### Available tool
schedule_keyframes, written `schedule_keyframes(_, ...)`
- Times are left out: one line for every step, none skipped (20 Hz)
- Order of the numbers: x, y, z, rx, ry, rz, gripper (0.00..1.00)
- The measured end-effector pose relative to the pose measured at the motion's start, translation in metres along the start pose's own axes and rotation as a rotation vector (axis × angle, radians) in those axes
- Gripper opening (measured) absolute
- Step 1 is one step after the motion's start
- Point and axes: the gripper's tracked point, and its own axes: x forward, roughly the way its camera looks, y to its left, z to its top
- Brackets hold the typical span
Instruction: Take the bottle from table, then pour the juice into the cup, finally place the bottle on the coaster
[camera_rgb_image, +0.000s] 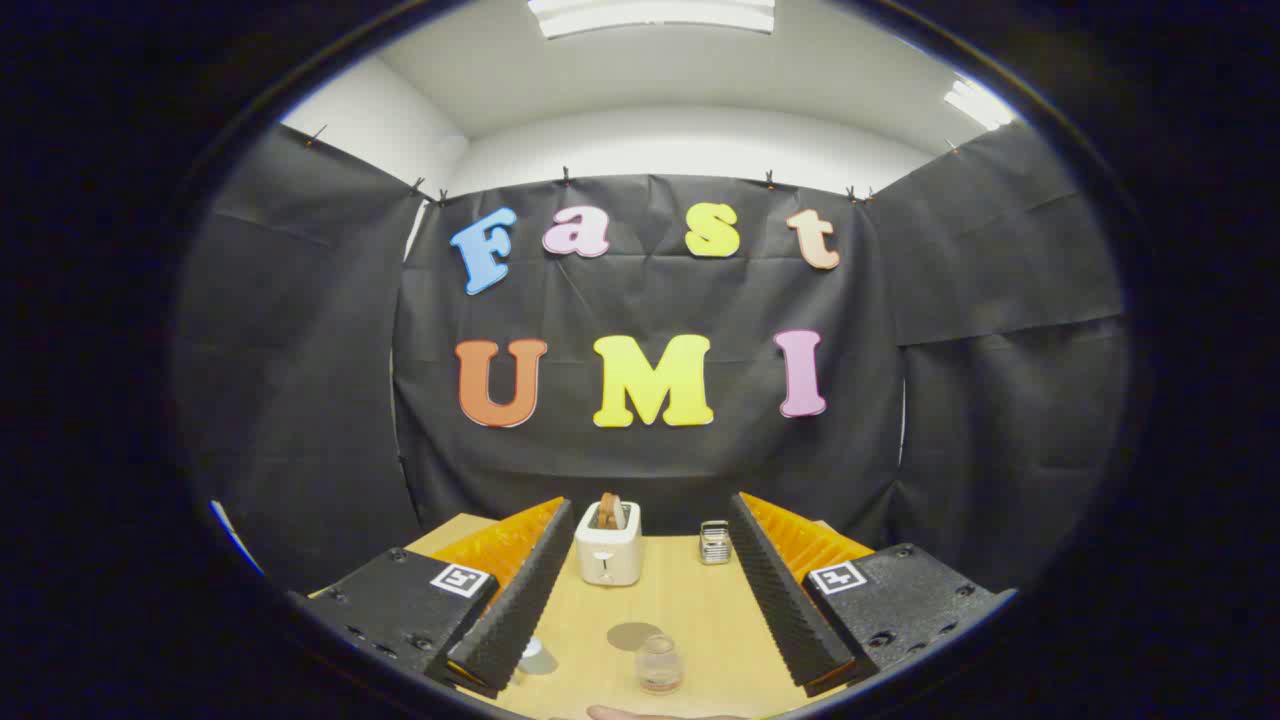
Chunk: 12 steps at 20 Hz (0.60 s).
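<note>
My gripper (650, 503) is open wide and held above the wooden table (700, 610), with nothing between its fingers. Below and between the fingers, near me, stands a small clear glass cup (660, 665) with a little liquid at its bottom. Just beyond the cup a flat grey round coaster (632, 635) lies on the table. A second pale round disc (537, 657) lies beside the left finger, partly hidden by it; I cannot tell what it is. A thin pale sliver (640, 713) shows at the near table edge, too little to identify.
A cream toaster (609, 555) with bread slices in it stands at the back of the table between the fingertips. A small ribbed metal object (714, 541) stands to its right, next to the right finger. Black cloth walls close in the booth.
</note>
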Motion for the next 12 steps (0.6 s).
schedule_keyframes(0.0,0.0,-0.001,-0.001,-0.001,-0.001,1.0)
schedule_keyframes(0.0,0.0,-0.004,0.0,0.0,0.0,1.0)
schedule_keyframes(0.001,0.0,-0.006,-0.001,0.002,-0.003,1.0)
schedule_keyframes(0.002,-0.001,-0.008,-0.002,0.005,-0.009,1.0)
schedule_keyframes(0.003,-0.003,-0.011,-0.006,0.015,-0.019,1.0)
schedule_keyframes(0.004,-0.003,-0.013,-0.01,0.023,-0.025,1.0)
schedule_keyframes(0.004,-0.004,-0.015,-0.015,0.03,-0.033,1.0)
schedule_keyframes(0.003,-0.005,-0.015,-0.019,0.031,-0.039,1.0)
schedule_keyframes(0.002,-0.006,-0.014,-0.016,0.031,-0.04,1.0)
schedule_keyframes(0.002,-0.004,-0.014,-0.006,0.027,-0.036,1.0)
schedule_keyframes(0.002,-0.005,-0.013,0.003,0.024,-0.035,1.0)
schedule_keyframes(0.001,-0.006,-0.013,0.011,0.02,-0.036,1.0)
